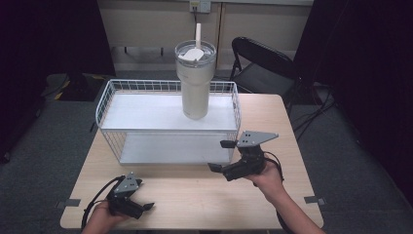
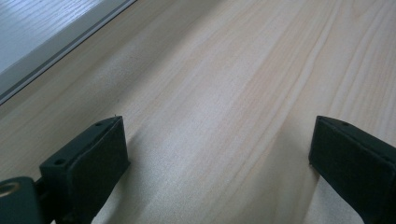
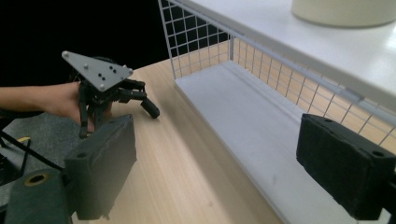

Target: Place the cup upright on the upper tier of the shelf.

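Cream-coloured insulated tumbler (image 1: 195,80) with a clear lid and a white straw is standing upright on the top deck of the white wire-mesh two-tier shelf (image 1: 111,99), toward its right end, well apart from both grippers. The shelf is sitting at the far half of the pale wooden bench (image 1: 195,195), its lower white deck open toward the person, probably so that things can be slid in from the front.

The right gripper (image 1: 217,156) is hovering just in front of the shelf's right part, turned leftward across the bench; in the right gripper view its jaws are standing wide apart with nothing between them, the lower deck lying ahead and the tumbler's base (image 3: 344,11) at the upper edge. That open pose suits a coming reach toward the tumbler, as the nearest gripper to it.

The left gripper (image 1: 144,208) is resting low at the near left edge of the bench, apparently parked out of the way. Its jaws are also spread wide and empty, bare wood grain (image 2: 210,93) showing between them.
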The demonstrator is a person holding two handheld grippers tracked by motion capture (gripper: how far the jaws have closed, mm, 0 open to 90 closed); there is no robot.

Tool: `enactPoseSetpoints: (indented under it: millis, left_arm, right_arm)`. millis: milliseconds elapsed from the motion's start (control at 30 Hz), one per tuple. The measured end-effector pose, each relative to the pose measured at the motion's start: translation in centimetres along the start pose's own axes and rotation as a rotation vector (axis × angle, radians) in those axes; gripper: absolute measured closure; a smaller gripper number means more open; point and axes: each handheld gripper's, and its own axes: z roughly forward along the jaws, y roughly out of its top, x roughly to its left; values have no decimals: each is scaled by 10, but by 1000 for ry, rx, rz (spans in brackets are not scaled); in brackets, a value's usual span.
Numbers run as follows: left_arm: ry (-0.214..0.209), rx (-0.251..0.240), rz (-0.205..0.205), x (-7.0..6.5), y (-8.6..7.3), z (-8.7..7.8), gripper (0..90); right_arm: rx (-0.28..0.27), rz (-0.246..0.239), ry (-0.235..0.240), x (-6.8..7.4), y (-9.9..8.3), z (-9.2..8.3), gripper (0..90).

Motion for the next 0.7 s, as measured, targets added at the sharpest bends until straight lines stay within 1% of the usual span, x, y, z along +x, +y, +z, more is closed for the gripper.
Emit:
enactPoseSetpoints:
  millis: [33,100,233,367,400,467,533,567,600,633,667,700]
  left_arm:
    - [1,1,3,0,0,0,40]
    - [1,0,3,0,0,0,40]
    - [1,1,3,0,0,0,40]
    - [0,0,0,0,0,0,39]
    - [0,0,0,0,0,0,40]
    - [1,1,3,0,0,0,40]
    - [1,0,3,0,0,0,40]
    - [2,-1,3,0,0,0,40]
    - [2,-1,3,0,0,0,40]
    - [0,0,-1,0,0,0,39]
    - [0,0,-1,0,0,0,39]
    - [0,-1,-2,0,0,0,39]
  right_arm:
    - [10,-2,1,0,-6,1,119]
    - [14,1,5,0,-9,2,120]
    - [37,-3,14,1,-24,6,120]
    - [48,-5,34,2,-41,8,122]
    - [55,-7,32,2,-46,8,122]
    - [71,-8,38,2,-58,9,123]
    - [89,-11,34,2,-71,10,123]
    - [104,4,31,1,-86,11,125]
    - [104,4,31,1,-86,11,125]
    - [133,11,16,-1,-102,12,128]
    - [133,11,16,-1,-102,12,128]
    - [149,4,3,-2,-111,12,129]
